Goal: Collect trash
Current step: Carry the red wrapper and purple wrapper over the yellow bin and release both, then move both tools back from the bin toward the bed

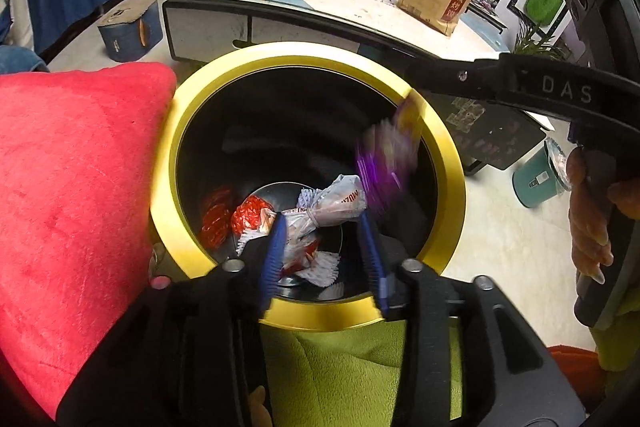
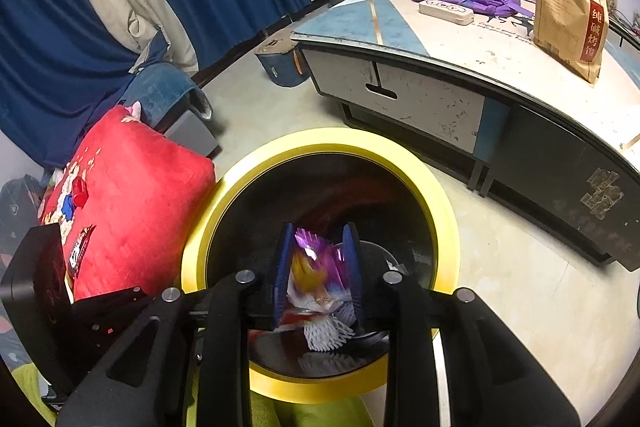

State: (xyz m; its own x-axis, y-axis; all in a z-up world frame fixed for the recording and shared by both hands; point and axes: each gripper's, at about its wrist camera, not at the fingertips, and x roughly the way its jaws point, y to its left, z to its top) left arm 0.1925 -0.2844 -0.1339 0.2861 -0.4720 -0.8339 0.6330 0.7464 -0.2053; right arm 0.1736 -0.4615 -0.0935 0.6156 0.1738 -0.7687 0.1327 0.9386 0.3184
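I'm holding the right gripper [image 2: 318,267] over the bin [image 2: 440,203], its fingers narrowly spread around a blurred purple wrapper [image 2: 316,267]. My left gripper [image 1: 322,251] is hanging wide and empty above wrappers [image 1: 332,203] in the bin.

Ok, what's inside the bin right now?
In the bin: a red wrapper, a white knotted bag and white-red scraps. A blurred purple wrapper sits over the opening. The left hand-held gripper hides part of the floor.
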